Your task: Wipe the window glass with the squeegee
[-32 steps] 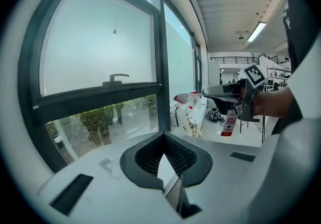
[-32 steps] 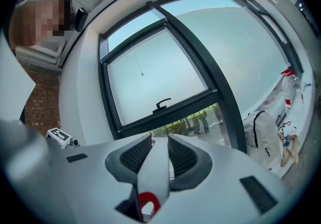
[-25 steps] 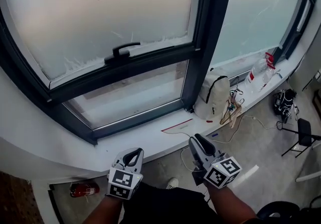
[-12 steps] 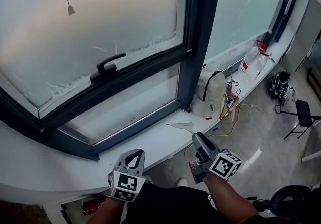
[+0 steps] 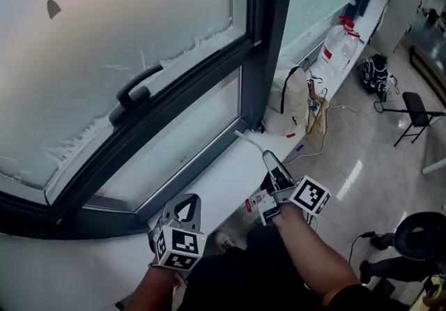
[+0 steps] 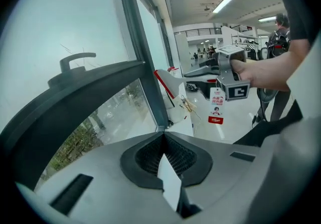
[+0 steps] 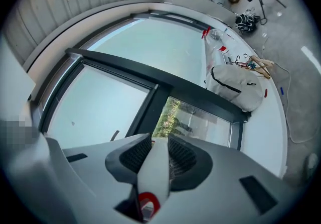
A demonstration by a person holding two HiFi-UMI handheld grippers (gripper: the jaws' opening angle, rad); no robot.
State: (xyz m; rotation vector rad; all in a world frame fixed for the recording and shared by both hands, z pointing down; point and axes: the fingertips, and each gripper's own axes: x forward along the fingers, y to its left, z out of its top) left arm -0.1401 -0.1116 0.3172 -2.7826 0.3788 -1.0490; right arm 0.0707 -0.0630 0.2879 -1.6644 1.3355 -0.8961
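R gripper (image 5: 269,160) clamped on squeegee (image 5: 248,141) handle, blade end over the sill (image 5: 221,176), close to the lower window glass (image 5: 174,155) frame corner. L gripper (image 5: 186,203) jaws closed, empty, low at sill's front edge. Backpack (image 5: 296,104) farther along sill.

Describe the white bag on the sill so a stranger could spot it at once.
Find the dark upright window post between the two panes and follow it down to the white sill. The white bag slumps beside its foot. It's the only soft cloth thing there, black-trimmed, unlike the clear red-capped jug farther along.
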